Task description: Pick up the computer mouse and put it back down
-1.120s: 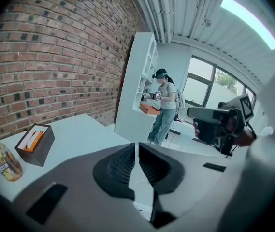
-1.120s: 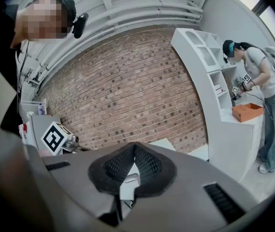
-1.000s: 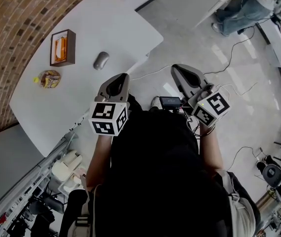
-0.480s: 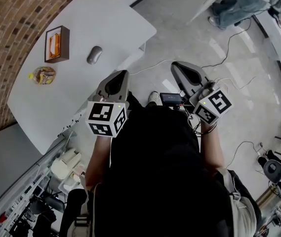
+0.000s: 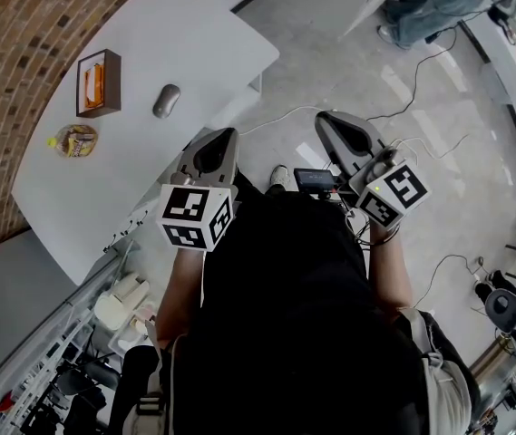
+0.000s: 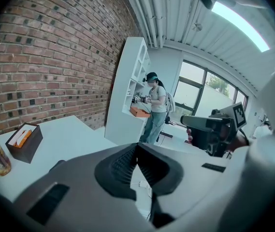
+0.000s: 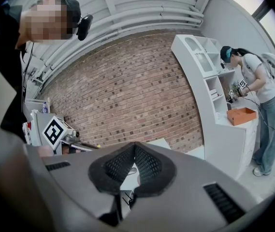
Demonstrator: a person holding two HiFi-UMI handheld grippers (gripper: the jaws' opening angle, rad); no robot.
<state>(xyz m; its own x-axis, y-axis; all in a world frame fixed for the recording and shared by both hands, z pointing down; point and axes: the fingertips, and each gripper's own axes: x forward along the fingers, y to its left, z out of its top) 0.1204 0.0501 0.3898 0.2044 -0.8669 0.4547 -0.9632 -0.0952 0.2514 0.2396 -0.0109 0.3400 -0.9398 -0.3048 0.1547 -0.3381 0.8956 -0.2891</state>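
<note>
Both jaws clenched empty, left gripper (image 5: 228, 134) and right gripper (image 5: 324, 117) hang short of table (image 5: 103, 184) with mouse (image 5: 166, 101), box (image 5: 98, 83), jar (image 5: 76, 140).

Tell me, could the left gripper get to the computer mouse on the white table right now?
Probably yes. The computer mouse lies alone on the white table, nothing standing between it and the left gripper near the table's edge. The jaws are shut, so they must open first.

surface: white table (image 5: 94, 198) | on it: grey computer mouse (image 5: 166, 101); brown open box (image 5: 99, 83); snack jar (image 5: 75, 140) | all apart
</note>
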